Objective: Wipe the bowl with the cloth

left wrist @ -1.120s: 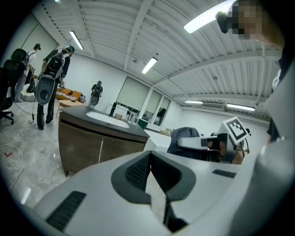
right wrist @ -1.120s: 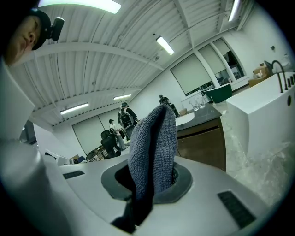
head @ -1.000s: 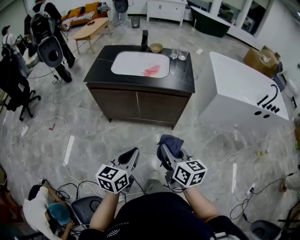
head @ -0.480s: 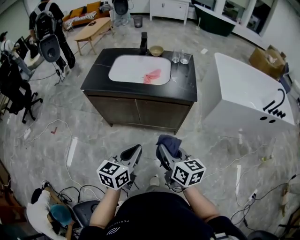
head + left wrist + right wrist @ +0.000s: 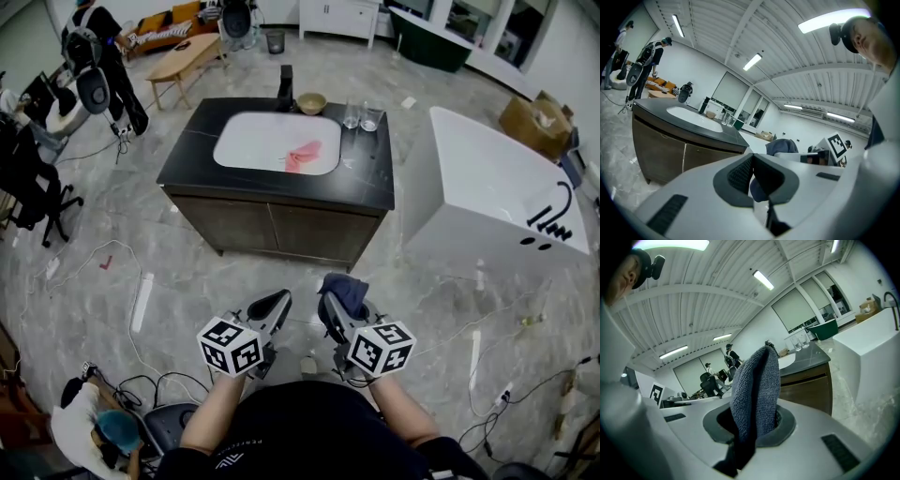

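Note:
A small tan bowl [image 5: 312,101] stands at the back of the black counter [image 5: 366,178], right of the dark faucet [image 5: 286,86]. It also shows far off in the left gripper view as the bowl [image 5: 710,114]. My right gripper [image 5: 330,305] is shut on a blue-grey cloth [image 5: 345,289], held low in front of me, well short of the counter. In the right gripper view the cloth [image 5: 757,390] stands up from between the jaws of the right gripper [image 5: 754,423]. My left gripper [image 5: 278,302] sits beside it, shut and empty; its pads meet in the left gripper [image 5: 752,171] view.
The white sink basin [image 5: 253,141] holds a pink rag [image 5: 302,156]. Two glasses [image 5: 359,116] stand on the counter's right. A white bathtub [image 5: 487,187] sits to the right. Cables [image 5: 122,281] trail over the marble floor; people [image 5: 89,66] and chairs are at the left.
The counter has come slightly nearer and more central in the head view. Both grippers stay side by side, shifted a little rightward. The person at the far left has moved.

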